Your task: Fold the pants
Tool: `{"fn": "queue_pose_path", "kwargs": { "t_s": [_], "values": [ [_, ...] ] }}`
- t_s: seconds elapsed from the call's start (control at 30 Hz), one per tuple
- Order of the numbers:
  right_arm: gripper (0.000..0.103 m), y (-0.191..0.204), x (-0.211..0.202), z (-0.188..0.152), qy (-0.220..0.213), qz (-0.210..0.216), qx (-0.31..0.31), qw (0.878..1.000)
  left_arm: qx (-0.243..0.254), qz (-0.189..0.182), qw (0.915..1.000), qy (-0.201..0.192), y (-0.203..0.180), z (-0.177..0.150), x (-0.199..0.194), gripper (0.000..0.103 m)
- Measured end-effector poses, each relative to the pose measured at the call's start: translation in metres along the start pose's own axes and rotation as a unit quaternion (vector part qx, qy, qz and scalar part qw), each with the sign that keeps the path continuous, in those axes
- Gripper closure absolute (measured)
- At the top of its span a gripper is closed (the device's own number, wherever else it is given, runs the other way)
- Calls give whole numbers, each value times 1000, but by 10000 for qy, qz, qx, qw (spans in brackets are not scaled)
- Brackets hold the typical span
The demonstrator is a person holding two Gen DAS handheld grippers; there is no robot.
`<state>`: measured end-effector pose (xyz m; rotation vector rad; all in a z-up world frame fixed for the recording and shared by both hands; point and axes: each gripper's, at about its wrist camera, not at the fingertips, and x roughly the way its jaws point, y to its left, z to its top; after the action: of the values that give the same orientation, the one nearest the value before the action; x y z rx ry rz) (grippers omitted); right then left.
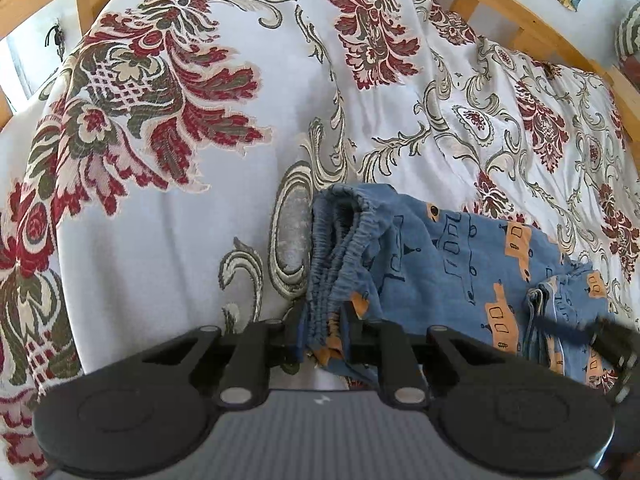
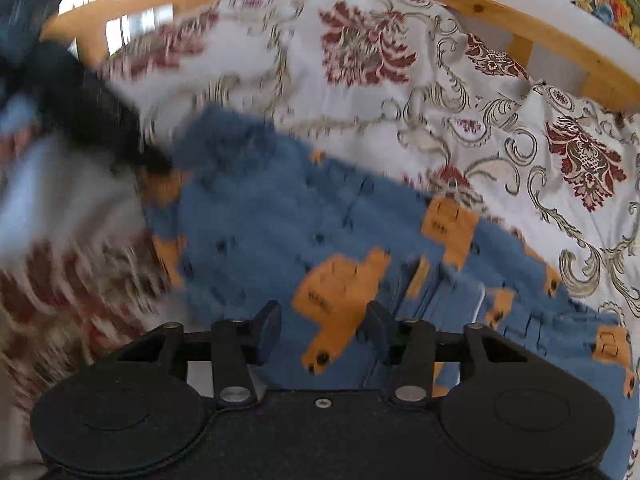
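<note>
Pants (image 1: 448,264) of soft blue cotton, printed with orange trucks, lying already doubled on a bed under a pale woven bedspread (image 1: 280,92) with red and green flowers; wooden bed frame (image 1: 500,4) behind. Probably light and limp, no stiffness, likely to sag and slide where unsupported. Best taken at the gathered elastic waistband (image 1: 340,248), thicker and firmer than the thin legs. Left hand-held gripper (image 1: 324,344) clamped on that bunched waistband edge. Right hand-held gripper (image 2: 322,332) with fingers apart, nothing pinched, hovering above the folded leg part; view blurred there.
</note>
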<state>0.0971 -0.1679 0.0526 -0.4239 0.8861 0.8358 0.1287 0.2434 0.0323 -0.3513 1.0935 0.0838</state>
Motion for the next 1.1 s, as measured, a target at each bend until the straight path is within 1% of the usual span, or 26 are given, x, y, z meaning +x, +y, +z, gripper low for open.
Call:
{"fn": "queue_pose_path", "kwargs": {
  "t_s": [0.07, 0.13, 0.2, 0.23, 0.3, 0.33, 0.37, 0.43, 0.47, 0.5, 0.57, 0.63, 0.77, 0.87, 0.93, 1.03, 1.1],
  "values": [
    [57, 3, 4, -8, -20, -81, -65, 9999, -90, 8, 10000, 36, 1, 0, 2, 79],
    [57, 5, 0, -8, -146, -100, -92, 9998, -115, -57, 9999, 78, 1, 1, 3, 75],
    [57, 6, -8, -8, -237, -100, -162, 9995, -124, -106, 9998, 125, 0, 0, 3, 66],
    [57, 6, -11, -8, -272, -78, -156, 9995, -115, -118, 9998, 137, -1, -1, 3, 63],
    [57, 5, -12, -9, -283, -16, -91, 9996, -32, -87, 9999, 108, -6, -3, 5, 55],
    [57, 4, -12, -10, -279, 5, -52, 9996, 27, -32, 9999, 108, -9, -3, 7, 55],
    [57, 4, -12, -11, -278, 21, -23, 9996, 55, 55, 9999, 85, -11, -4, 9, 57],
    [57, 5, -11, -13, -269, 31, 3, 9996, -48, 228, 9997, 27, -12, -4, 12, 69],
    [57, 6, -10, -14, -263, 45, -8, 9996, -113, 267, 9996, 24, -10, -4, 14, 76],
    [57, 7, -8, -15, -246, 61, -24, 9997, -205, 228, 9995, 9, -8, -5, 14, 81],
    [56, 9, -3, -19, -201, 84, -11, 9998, -373, 175, 9991, -34, -3, -6, 12, 83],
    [56, 9, 2, -21, -173, 91, 31, 9998, -335, 208, 9992, -97, -5, -8, 10, 85],
    [57, 2, -6, -19, -290, 226, 217, 9991, -55, 341, 9991, -264, -16, -15, 3, 86],
    [56, -12, -20, -17, -498, 459, 484, 9965, 111, 305, 9987, -399, -24, -16, -8, 86],
    [56, -25, -28, -14, -534, 555, 701, 9946, 323, 312, 9977, -500, -33, -17, -16, 86],
    [56, -46, -41, -13, -700, 668, 955, 9907, 577, 206, 9964, -587, -52, -17, -28, 86],
    [54, -63, -52, -15, -841, 653, 1167, 9874, 831, 67, 9943, -661, -70, -15, -38, 86]
  ]
}}
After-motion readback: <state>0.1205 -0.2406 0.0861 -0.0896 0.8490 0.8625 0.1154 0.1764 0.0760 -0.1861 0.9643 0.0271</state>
